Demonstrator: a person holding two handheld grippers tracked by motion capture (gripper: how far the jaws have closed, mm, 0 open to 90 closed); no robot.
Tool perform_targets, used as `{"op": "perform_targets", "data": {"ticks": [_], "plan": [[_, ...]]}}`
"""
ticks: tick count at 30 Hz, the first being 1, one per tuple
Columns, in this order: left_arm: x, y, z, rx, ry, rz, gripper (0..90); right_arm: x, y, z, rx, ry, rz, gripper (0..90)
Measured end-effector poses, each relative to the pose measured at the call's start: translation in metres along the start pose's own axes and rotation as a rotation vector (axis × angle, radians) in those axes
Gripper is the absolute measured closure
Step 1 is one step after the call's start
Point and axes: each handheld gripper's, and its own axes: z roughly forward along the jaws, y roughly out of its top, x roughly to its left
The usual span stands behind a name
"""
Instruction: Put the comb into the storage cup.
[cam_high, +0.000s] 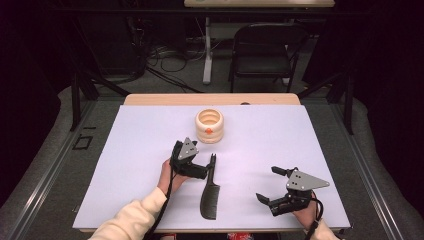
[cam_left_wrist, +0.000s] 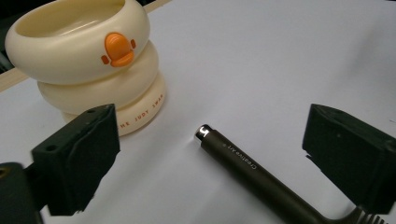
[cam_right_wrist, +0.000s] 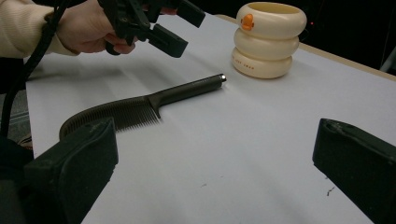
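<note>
A dark comb (cam_high: 208, 192) lies flat on the white sheet, its handle pointing toward a cream ringed cup (cam_high: 209, 126) with an orange duck mark. My left gripper (cam_high: 202, 172) hovers just left of the handle, open. In the left gripper view the comb's handle (cam_left_wrist: 252, 172) runs between the wide-apart jaws of the left gripper (cam_left_wrist: 212, 156) without touching either pad, and the cup (cam_left_wrist: 93, 60) stands beyond. My right gripper (cam_high: 269, 185) rests open near the front right, holding nothing. The right gripper view has the comb (cam_right_wrist: 140, 105), the cup (cam_right_wrist: 268, 39) and the left gripper (cam_right_wrist: 180, 25).
The white sheet (cam_high: 125, 165) covers a wooden table whose far edge (cam_high: 165, 99) shows behind the cup. Beyond the table stand a black folding chair (cam_high: 265, 50) and a white desk leg (cam_high: 207, 55), with cables on the floor.
</note>
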Motion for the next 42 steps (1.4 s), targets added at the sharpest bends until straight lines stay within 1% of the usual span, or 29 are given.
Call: {"op": "perform_targets", "data": {"ticks": [2, 4, 5, 7, 9, 10, 11, 12, 13, 14, 17, 18, 19, 22, 23, 24, 27, 28, 30, 32, 33, 35, 37, 39, 42], "plan": [[0.0, 0.001, 0.001, 0.003, -0.001, 0.001, 9.4, 0.0, 0.0, 0.0, -0.001, -0.001, -0.003, 0.0], [0.0, 0.002, 0.004, 0.009, -0.012, 0.012, 17.3, 0.0, 0.0, 0.0, 0.0, 0.0, 0.001, 0.0], [-0.001, 0.003, 0.006, 0.011, -0.02, 0.011, 18.0, 0.0, 0.0, 0.0, 0.0, 0.0, 0.001, 0.0], [-0.001, 0.003, 0.007, 0.013, -0.021, 0.019, 27.2, 0.0, 0.0, 0.0, 0.001, -0.001, 0.002, 0.0], [-0.003, 0.004, 0.012, 0.024, -0.03, 0.036, 32.7, 0.0, 0.0, 0.0, 0.002, -0.002, 0.002, 0.0], [-0.004, 0.004, 0.014, 0.031, -0.033, 0.04, 36.9, 0.0, 0.0, 0.0, 0.002, -0.001, 0.002, 0.0], [-0.004, 0.004, 0.016, 0.034, -0.035, 0.041, 38.4, 0.0, 0.0, 0.0, 0.002, -0.002, 0.002, 0.0], [-0.004, 0.005, 0.018, 0.042, -0.032, 0.046, 42.4, 0.0, 0.0, 0.0, 0.002, -0.002, 0.0, 0.0], [-0.004, 0.005, 0.02, 0.049, -0.034, 0.046, 47.5, 0.0, 0.0, 0.0, 0.003, -0.002, 0.0, 0.0], [-0.004, 0.005, 0.02, 0.049, -0.034, 0.046, 49.5, 0.0, 0.0, 0.0, 0.004, -0.003, 0.002, 0.0], [-0.003, 0.006, 0.026, 0.056, -0.056, 0.035, 58.6, 0.0, 0.0, 0.0, 0.007, -0.003, 0.003, 0.0], [-0.003, 0.006, 0.026, 0.056, -0.056, 0.035, 62.0, 0.0, 0.0, 0.0, 0.011, -0.002, 0.002, 0.0], [-0.002, 0.006, 0.03, 0.068, -0.058, 0.037, 64.8, 0.0, 0.0, 0.0, 0.01, -0.003, 0.002, 0.0], [0.0, 0.006, 0.035, 0.077, -0.068, 0.033, 72.1, 0.0, 0.0, 0.0, 0.005, -0.004, 0.002, 0.0], [0.0, 0.006, 0.038, 0.093, -0.076, 0.034, 75.3, 0.0, 0.0, 0.0, 0.003, -0.004, -0.001, 0.0], [0.0, 0.006, 0.04, 0.093, -0.079, 0.038, 77.0, 0.0, 0.0, 0.0, 0.003, -0.003, -0.001, 0.0], [0.0, 0.006, 0.043, 0.101, -0.082, 0.036, 83.6, 0.0, 0.0, 0.0, 0.003, -0.003, -0.003, 0.0], [-0.001, 0.006, 0.047, 0.108, -0.082, 0.041, 86.2, 0.0, 0.0, -0.001, 0.004, -0.003, -0.001, 0.0], [-0.001, 0.007, 0.052, 0.125, -0.083, 0.042, 89.9, 0.0, 0.0, 0.0, 0.004, -0.004, -0.001, 0.0], [-0.002, 0.008, 0.055, 0.136, -0.077, 0.036, 90.0, 0.0, 0.0, -0.001, 0.004, -0.002, -0.002, 0.0], [-0.002, 0.008, 0.057, 0.139, -0.076, 0.046, 90.0, 0.0, 0.0, -0.001, 0.005, -0.002, 0.003, 0.0], [-0.002, 0.008, 0.059, 0.151, -0.073, 0.045, 90.0, 0.0, 0.0, -0.001, 0.004, -0.002, 0.003, 0.0], [-0.002, 0.007, 0.06, 0.163, -0.066, 0.059, 90.0, 0.0, 0.0, -0.001, 0.002, -0.001, 0.002, 0.0], [-0.002, 0.007, 0.06, 0.169, -0.064, 0.051, 90.0, 0.0, 0.0, -0.001, 0.003, 0.0, -0.001, 0.0], [-0.001, 0.006, 0.061, 0.187, -0.05, 0.063, 90.0, 0.0, 0.0, -0.001, 0.004, -0.001, -0.002, 0.0]]}}
